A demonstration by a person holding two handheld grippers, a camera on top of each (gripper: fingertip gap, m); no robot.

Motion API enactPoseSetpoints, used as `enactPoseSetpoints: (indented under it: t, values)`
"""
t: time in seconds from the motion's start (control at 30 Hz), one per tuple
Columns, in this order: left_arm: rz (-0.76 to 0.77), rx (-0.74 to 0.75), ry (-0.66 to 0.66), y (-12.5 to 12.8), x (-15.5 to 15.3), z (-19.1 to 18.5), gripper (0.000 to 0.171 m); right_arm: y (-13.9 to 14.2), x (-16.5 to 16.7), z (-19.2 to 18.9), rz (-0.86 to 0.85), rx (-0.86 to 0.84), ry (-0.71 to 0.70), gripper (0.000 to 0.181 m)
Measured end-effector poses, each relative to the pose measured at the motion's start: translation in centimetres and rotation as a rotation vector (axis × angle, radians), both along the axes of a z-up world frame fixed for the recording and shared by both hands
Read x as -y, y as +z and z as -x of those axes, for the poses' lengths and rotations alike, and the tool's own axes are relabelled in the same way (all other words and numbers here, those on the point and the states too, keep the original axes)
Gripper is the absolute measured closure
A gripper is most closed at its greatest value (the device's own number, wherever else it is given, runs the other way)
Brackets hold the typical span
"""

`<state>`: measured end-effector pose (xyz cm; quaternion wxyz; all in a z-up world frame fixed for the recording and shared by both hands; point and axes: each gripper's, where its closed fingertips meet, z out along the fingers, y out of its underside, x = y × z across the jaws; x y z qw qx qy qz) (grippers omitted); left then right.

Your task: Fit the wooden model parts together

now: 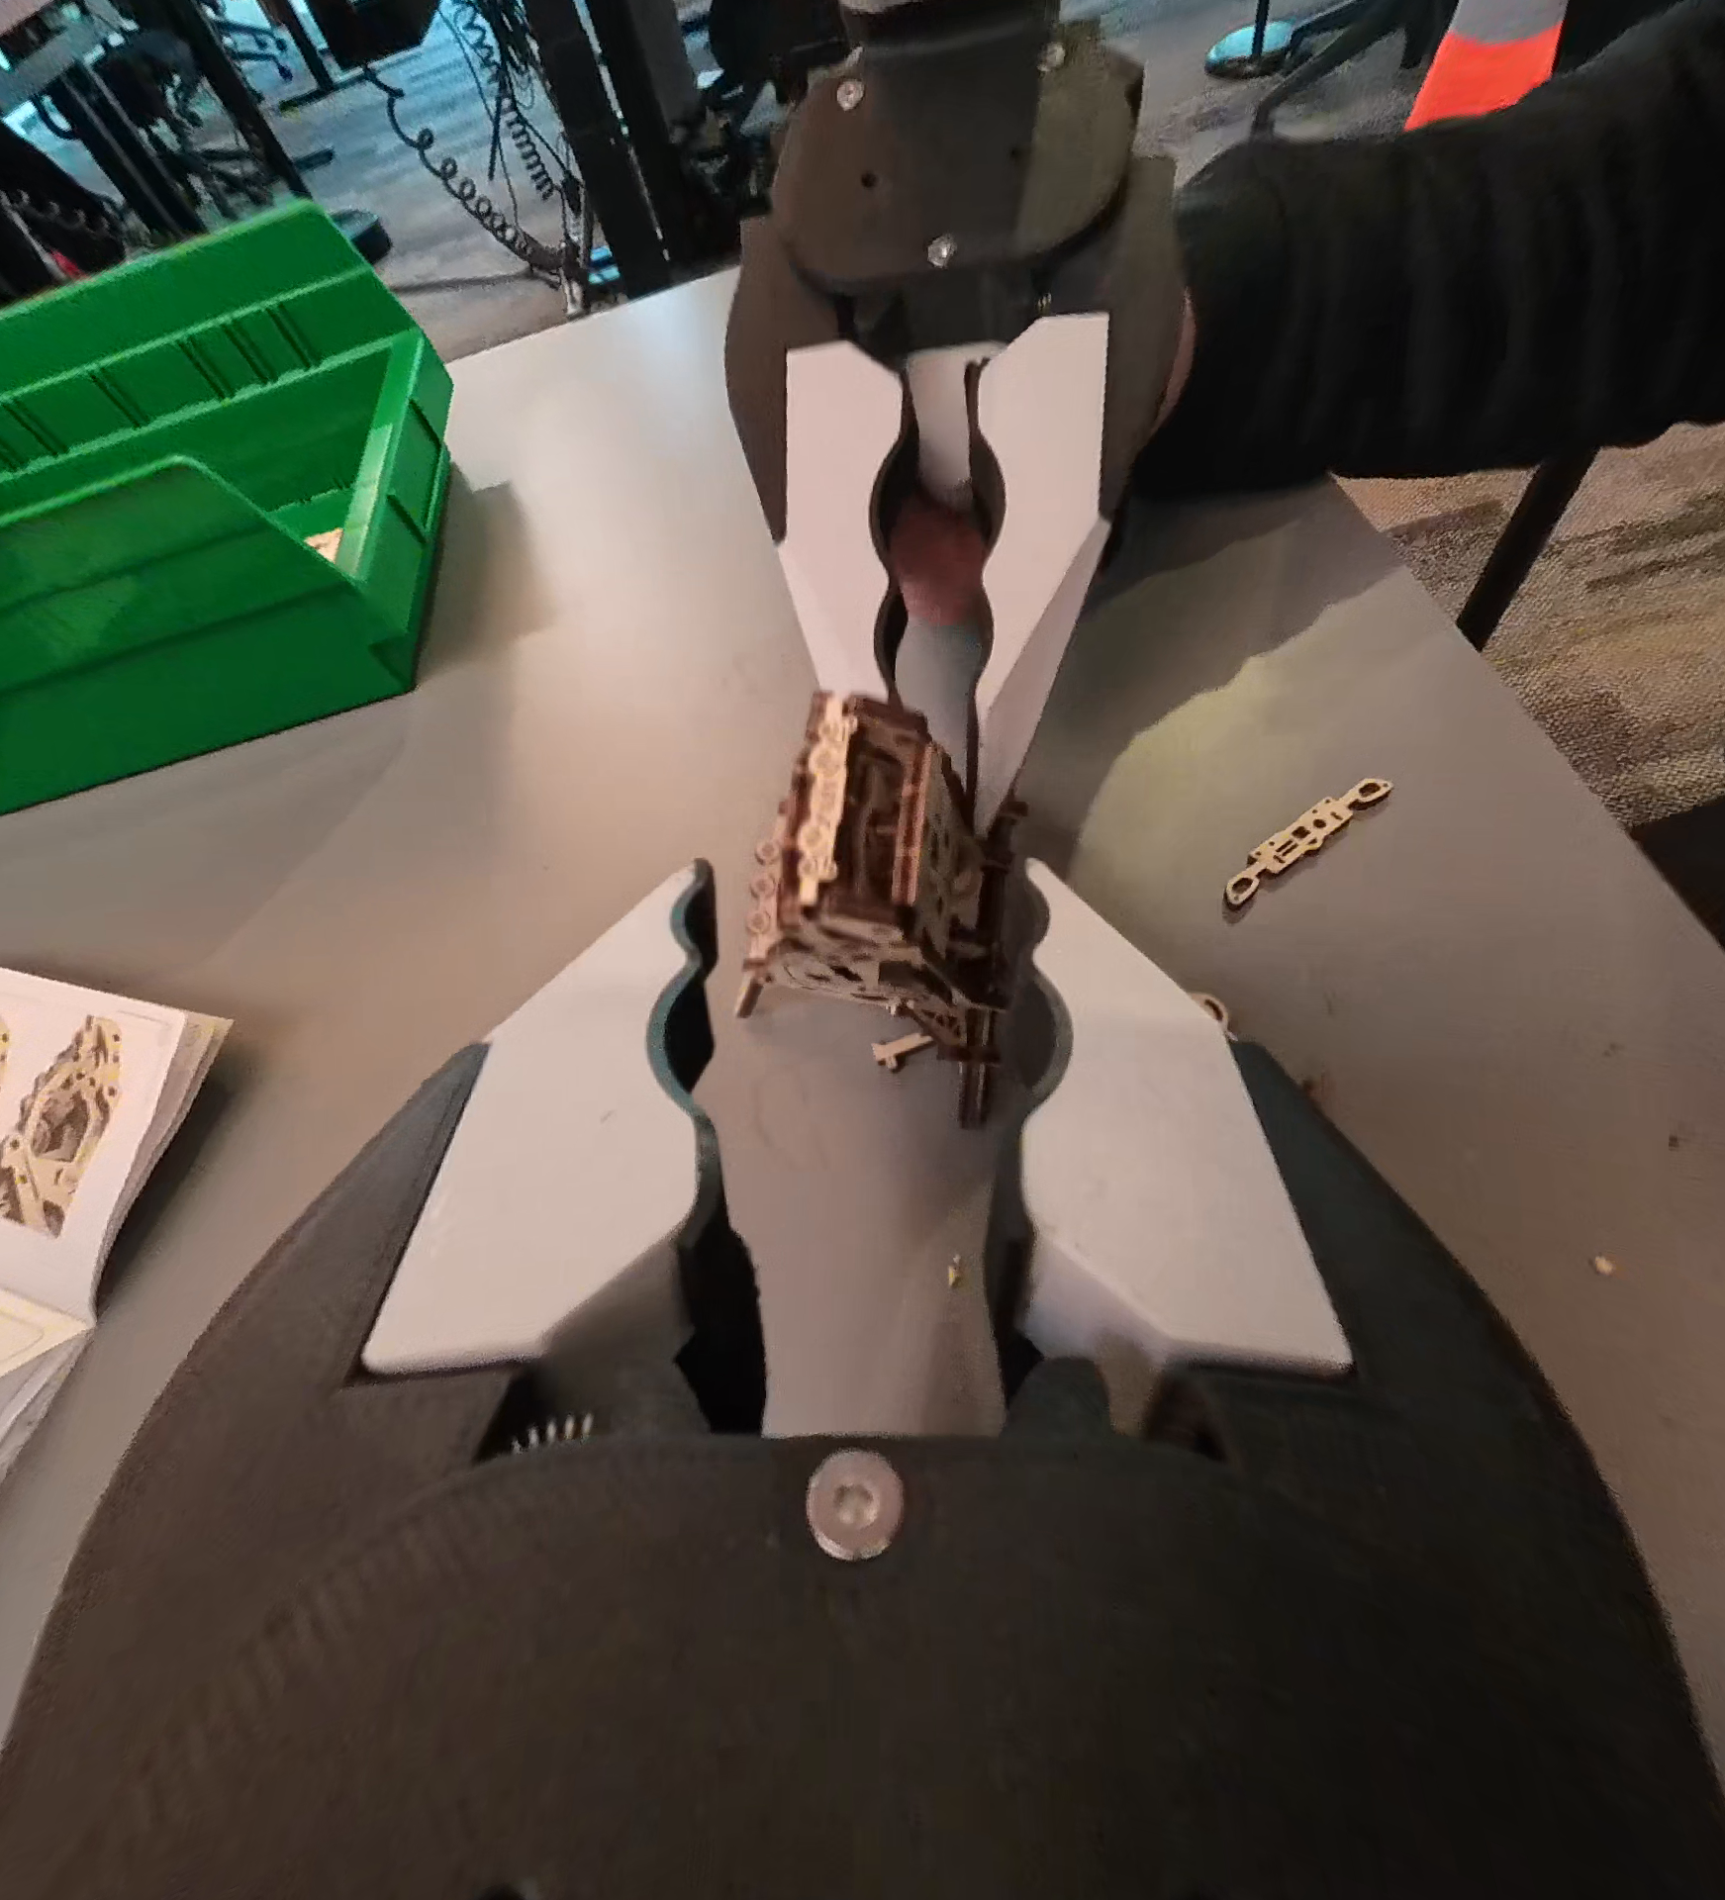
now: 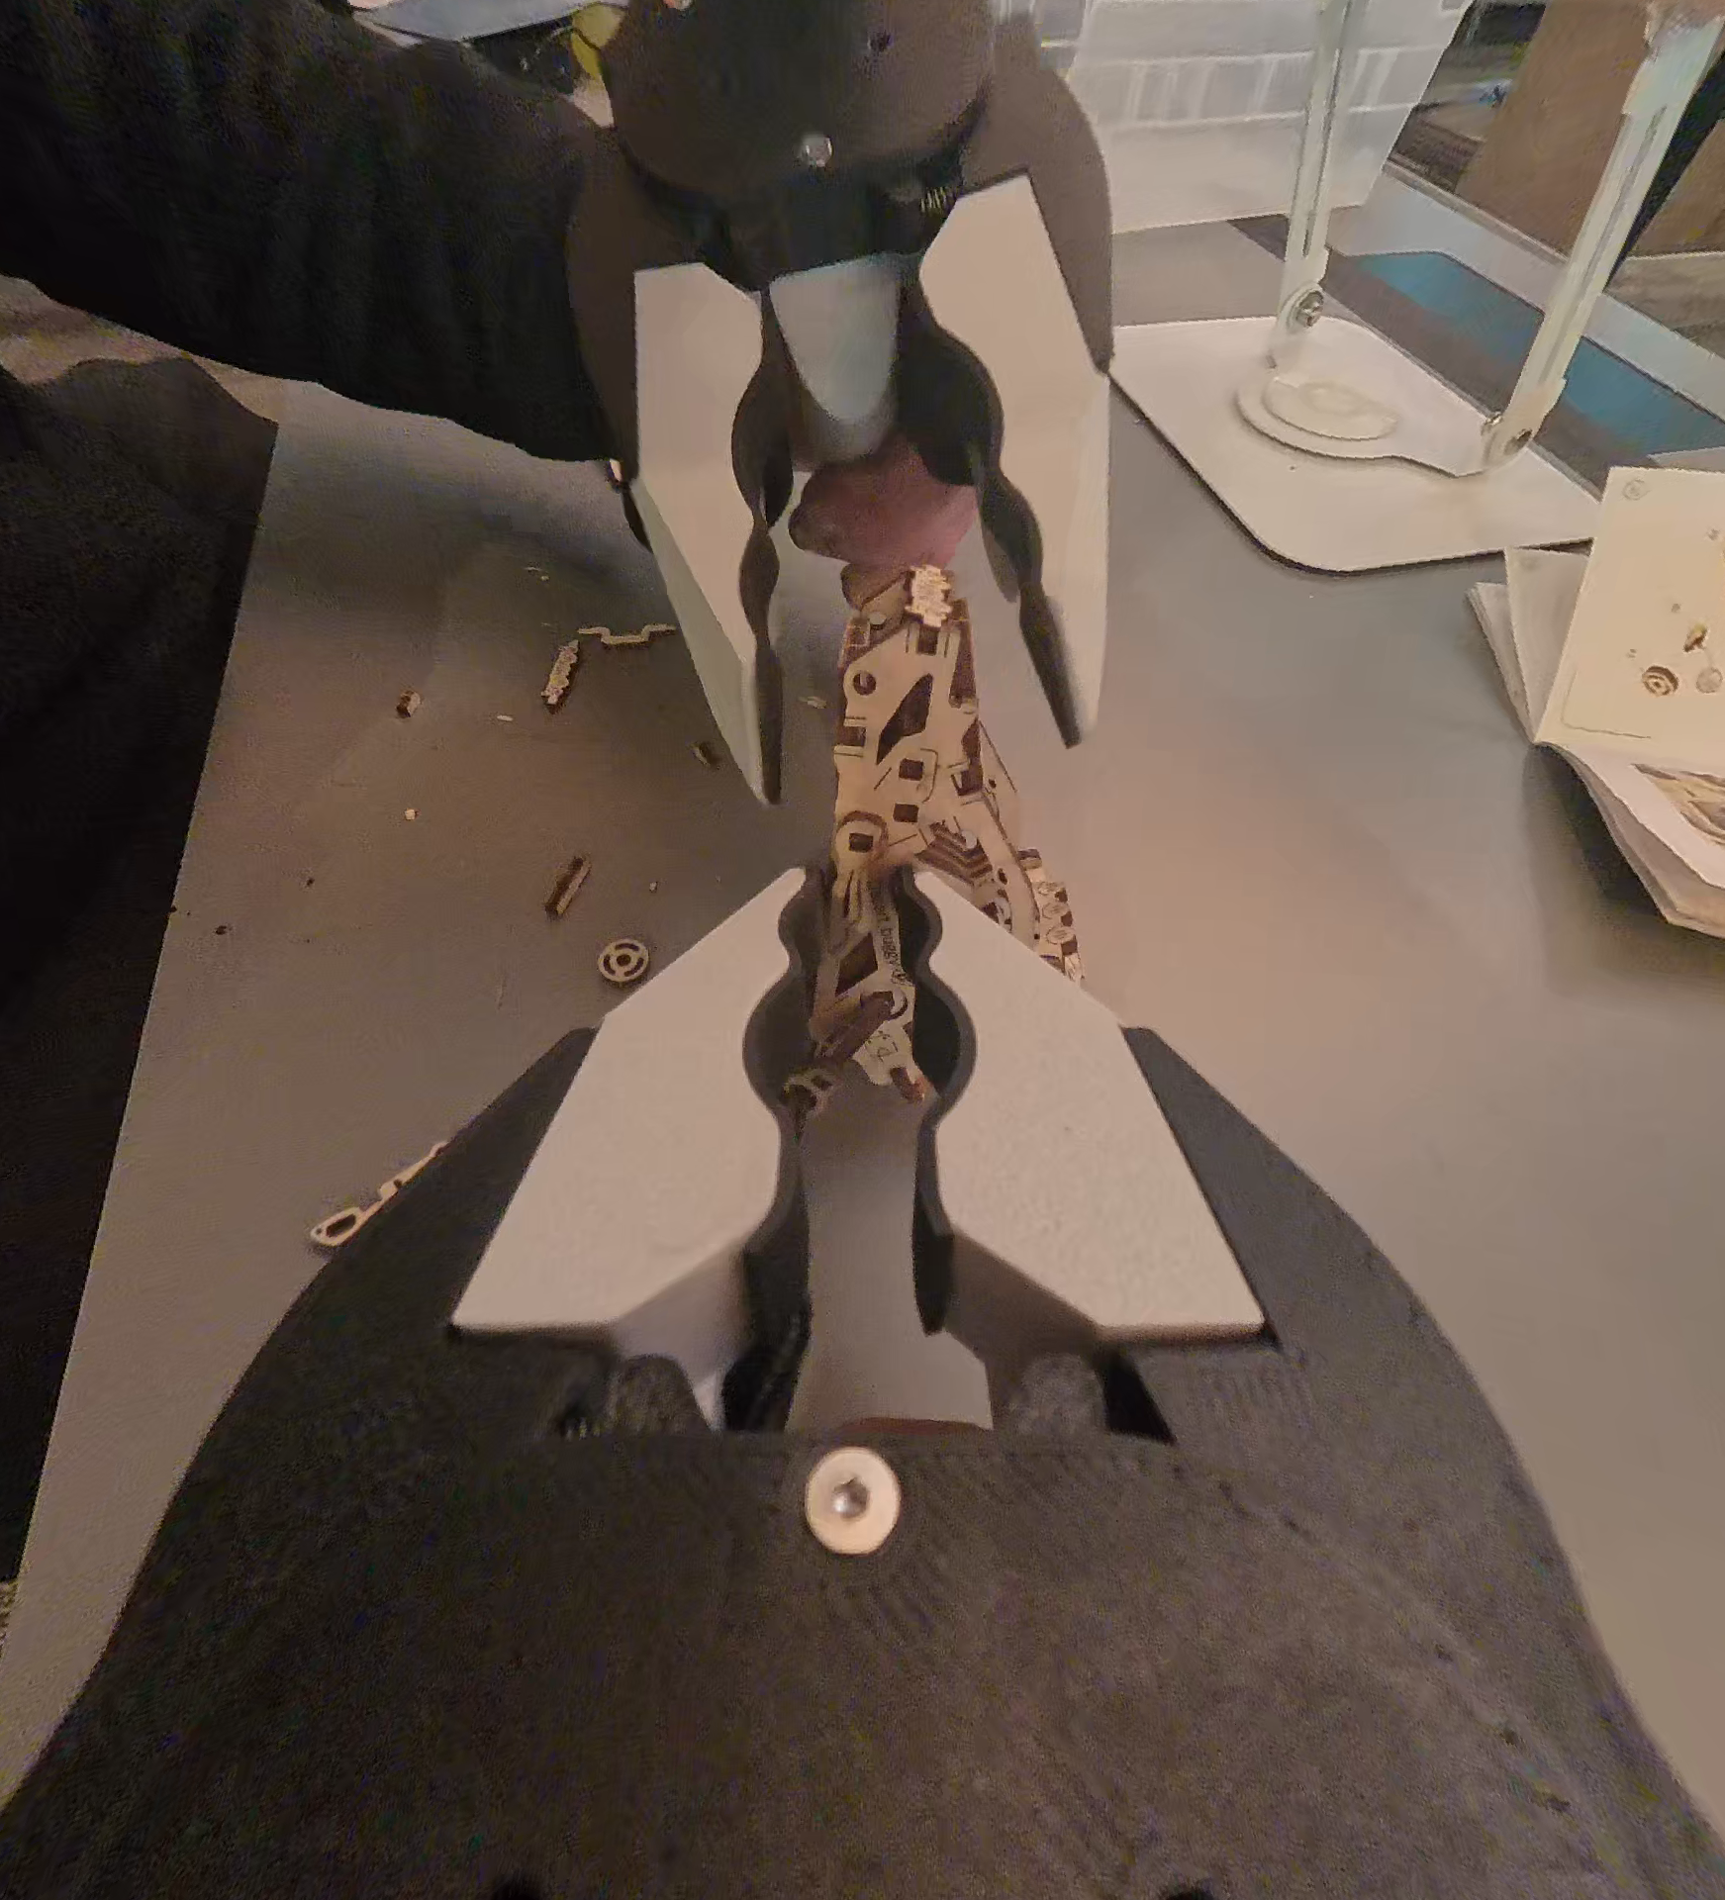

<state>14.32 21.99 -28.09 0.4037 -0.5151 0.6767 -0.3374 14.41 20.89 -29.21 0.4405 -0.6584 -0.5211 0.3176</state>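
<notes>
A half-built wooden model (image 1: 868, 874) of laser-cut plywood hangs tilted just above the grey table (image 1: 529, 823). My right gripper (image 2: 863, 889) is shut on a flat side plate of the model (image 2: 899, 740). In the left wrist view it reaches in from the far side (image 1: 981, 807). My left gripper (image 1: 866, 894) is open, its fingers on either side of the model. In the right wrist view it comes from above (image 2: 920, 761), jaws wide apart around the model's top. A long flat wooden part (image 1: 1305, 838) lies loose on the table.
A green bin (image 1: 169, 535) stands at the table's back left. An open instruction booklet (image 1: 35, 1131) lies near it and also shows in the right wrist view (image 2: 1680, 720). Small wooden pieces (image 2: 567, 884) and a ring (image 2: 623, 961) are scattered about. A white stand base (image 2: 1351, 463) sits behind. Less than 4 cm separates the two grippers' tips.
</notes>
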Motion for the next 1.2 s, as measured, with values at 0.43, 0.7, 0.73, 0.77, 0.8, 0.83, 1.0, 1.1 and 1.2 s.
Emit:
enactPoseSetpoints:
  t: [0.43,0.7,0.73,0.77,0.8,0.83,1.0,1.1,1.2]
  values:
    - [-0.037,0.006,0.005,0.1,-0.6,1.3,0.147,2.7,-1.3,0.0,0.089,-0.162,-0.030,0.155]
    - [-0.041,0.023,-0.040,0.2,-0.5,1.9,0.147,2.5,-2.2,2.2,0.045,-0.083,0.082,0.139]
    - [-0.041,0.023,-0.041,0.2,-0.5,1.9,0.147,2.1,-2.2,2.6,0.047,-0.063,0.106,0.144]
    - [-0.037,0.023,-0.046,0.1,-0.5,2.0,0.147,1.7,-2.1,2.9,0.046,-0.048,0.122,0.150]
    - [-0.033,0.016,-0.049,0.0,-0.5,2.0,0.146,1.4,-2.1,3.0,0.045,-0.036,0.129,0.151]
    - [-0.035,0.014,-0.042,0.0,-0.5,2.0,0.146,1.4,-2.1,3.0,0.046,-0.038,0.129,0.152]
    - [-0.033,-0.009,0.051,1.5,-1.4,3.0,0.121,1.3,-2.1,3.4,0.031,0.021,0.112,0.152]
    - [-0.082,-0.113,0.041,2.0,-0.8,3.0,0.131,1.2,-2.2,4.0,0.023,0.082,0.119,0.153]
    - [-0.101,-0.267,0.041,0.6,-0.6,3.4,0.142,1.1,-2.4,4.5,0.017,0.140,0.127,0.152]
